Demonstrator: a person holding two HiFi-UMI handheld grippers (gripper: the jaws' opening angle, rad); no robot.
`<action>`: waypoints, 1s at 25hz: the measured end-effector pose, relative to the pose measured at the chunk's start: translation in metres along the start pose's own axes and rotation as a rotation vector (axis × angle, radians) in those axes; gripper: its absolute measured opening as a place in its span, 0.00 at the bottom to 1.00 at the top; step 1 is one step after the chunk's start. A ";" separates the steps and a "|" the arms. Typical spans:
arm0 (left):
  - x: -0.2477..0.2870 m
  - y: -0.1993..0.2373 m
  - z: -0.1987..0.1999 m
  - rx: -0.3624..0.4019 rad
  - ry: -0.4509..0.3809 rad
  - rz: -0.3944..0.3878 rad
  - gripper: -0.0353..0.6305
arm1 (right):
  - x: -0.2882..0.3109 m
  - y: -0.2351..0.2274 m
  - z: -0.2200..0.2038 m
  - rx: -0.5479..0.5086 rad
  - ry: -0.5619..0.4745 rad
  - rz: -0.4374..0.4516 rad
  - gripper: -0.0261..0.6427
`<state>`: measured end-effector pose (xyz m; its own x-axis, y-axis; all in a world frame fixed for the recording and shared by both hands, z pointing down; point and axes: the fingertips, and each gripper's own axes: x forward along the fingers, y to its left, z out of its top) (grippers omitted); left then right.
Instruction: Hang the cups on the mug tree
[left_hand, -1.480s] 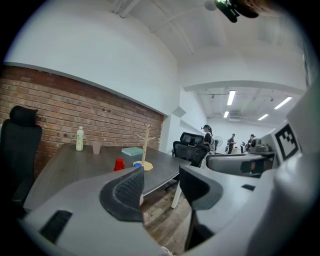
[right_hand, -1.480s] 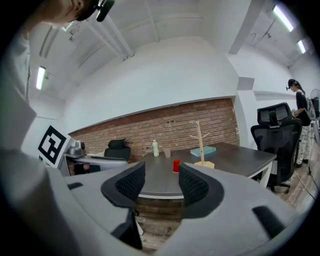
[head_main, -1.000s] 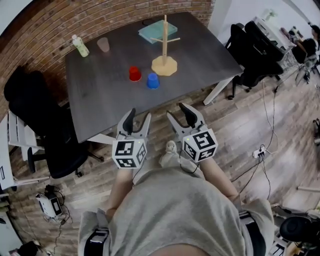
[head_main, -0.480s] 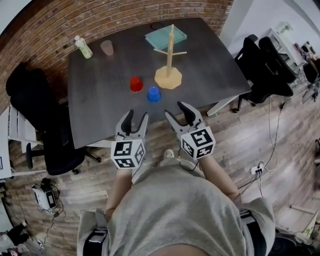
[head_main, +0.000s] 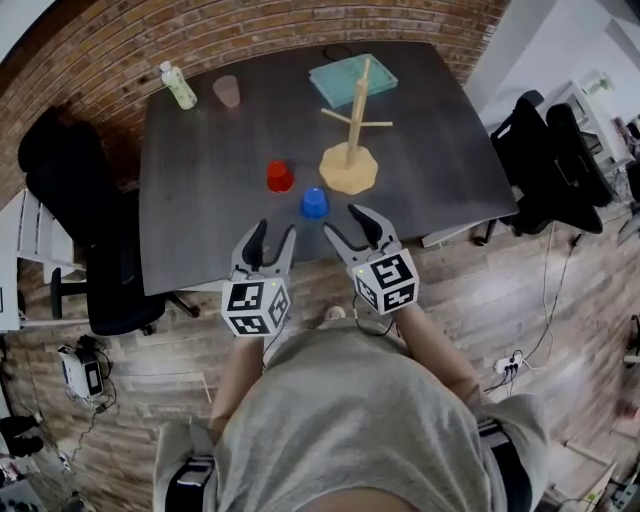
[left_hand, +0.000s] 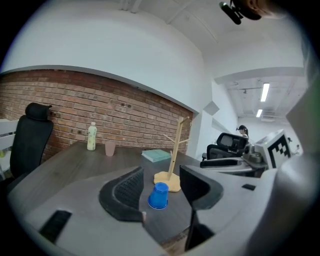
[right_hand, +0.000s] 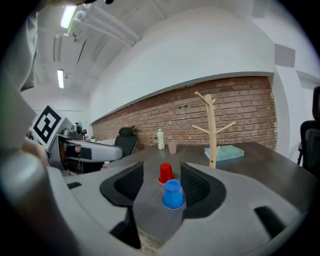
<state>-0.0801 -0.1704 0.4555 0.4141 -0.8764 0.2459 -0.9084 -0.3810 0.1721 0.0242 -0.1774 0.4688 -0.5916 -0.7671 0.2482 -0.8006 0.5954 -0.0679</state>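
Observation:
On the dark table (head_main: 200, 200) a blue cup (head_main: 314, 203) and a red cup (head_main: 280, 176) stand upside down, just left of the wooden mug tree (head_main: 350, 150), whose pegs are bare. My left gripper (head_main: 273, 240) is open and empty at the table's near edge, with the blue cup (left_hand: 159, 195) and the tree (left_hand: 173, 160) ahead of its jaws. My right gripper (head_main: 348, 226) is also open and empty, just short of the blue cup (right_hand: 173, 194). The red cup (right_hand: 165, 173) stands behind the blue one and the tree (right_hand: 212, 130) to the right.
At the table's far side stand a pale bottle (head_main: 180, 86), a pinkish cup (head_main: 227, 91) and a teal book (head_main: 352, 80). Black office chairs flank the table at the left (head_main: 90, 230) and right (head_main: 545, 160). A brick wall runs behind it.
Both grippers have moved forward from over the floor to the table's near edge, and the table and cups now lie closer below me. The jaws stay apart and empty.

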 end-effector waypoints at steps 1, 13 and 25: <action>0.003 0.002 -0.002 -0.006 0.002 0.009 0.38 | 0.005 -0.001 -0.003 -0.008 0.008 0.011 0.38; 0.025 0.021 -0.020 -0.047 0.030 0.098 0.38 | 0.064 -0.018 -0.054 -0.094 0.128 0.097 0.40; 0.033 0.034 -0.037 -0.068 0.063 0.143 0.38 | 0.118 -0.023 -0.096 -0.122 0.219 0.146 0.42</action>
<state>-0.0956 -0.2013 0.5049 0.2861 -0.8990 0.3316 -0.9531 -0.2315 0.1948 -0.0179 -0.2592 0.5921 -0.6546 -0.6092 0.4476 -0.6831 0.7303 -0.0050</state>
